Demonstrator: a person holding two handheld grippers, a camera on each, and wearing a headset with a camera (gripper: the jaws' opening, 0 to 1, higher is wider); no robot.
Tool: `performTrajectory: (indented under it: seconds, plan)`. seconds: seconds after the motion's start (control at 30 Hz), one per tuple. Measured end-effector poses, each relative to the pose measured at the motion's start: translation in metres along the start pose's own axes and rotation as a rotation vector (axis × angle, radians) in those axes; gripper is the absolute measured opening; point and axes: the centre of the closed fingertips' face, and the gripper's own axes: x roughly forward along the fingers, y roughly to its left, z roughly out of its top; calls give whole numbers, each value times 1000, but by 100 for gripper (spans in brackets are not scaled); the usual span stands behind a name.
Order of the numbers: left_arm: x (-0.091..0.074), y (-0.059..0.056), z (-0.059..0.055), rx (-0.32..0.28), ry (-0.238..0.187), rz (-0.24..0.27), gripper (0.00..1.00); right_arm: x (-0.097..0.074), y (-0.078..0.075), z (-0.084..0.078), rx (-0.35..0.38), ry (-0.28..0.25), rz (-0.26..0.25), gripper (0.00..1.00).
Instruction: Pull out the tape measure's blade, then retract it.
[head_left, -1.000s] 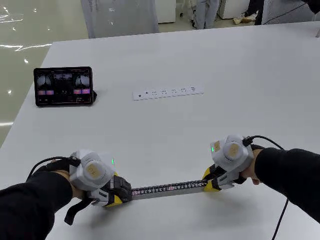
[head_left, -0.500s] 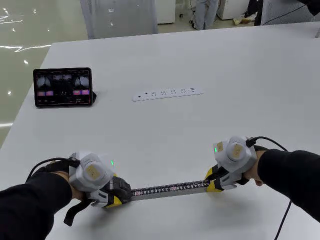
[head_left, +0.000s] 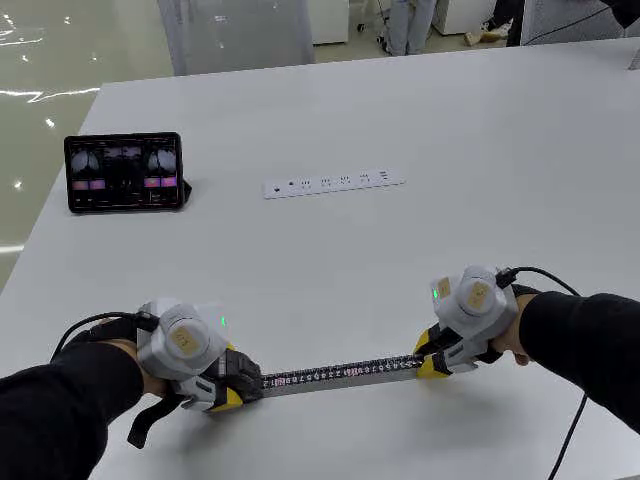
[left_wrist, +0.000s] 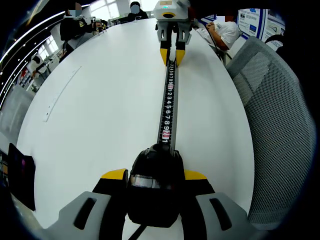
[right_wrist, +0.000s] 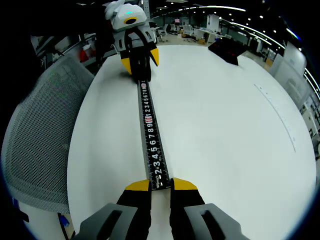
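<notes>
Blade (head_left: 340, 374) out, running along desk (head_left: 420, 130) front edge.
L gripper (left_wrist: 155, 176) clamped on tape measure case (left_wrist: 152, 195) toward front-left corner; R gripper (right_wrist: 160, 186) pinches blade tip, further right. Straight btwn them, numbers up. Also tablet (head_left: 125, 172) by left edge, power strip (head_left: 333, 184) mid-desk.

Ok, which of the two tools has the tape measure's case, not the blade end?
The left tool, shut on the black case; the right tool only pinches the tip of the pulled-out blade.
</notes>
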Motion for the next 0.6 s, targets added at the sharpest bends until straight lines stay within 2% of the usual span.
performTrajectory:
  seconds: [0.6]
  plan:
    - [0, 0, 0, 1, 0, 3, 35, -4, -2, -7, 16, 5, -6, 10]
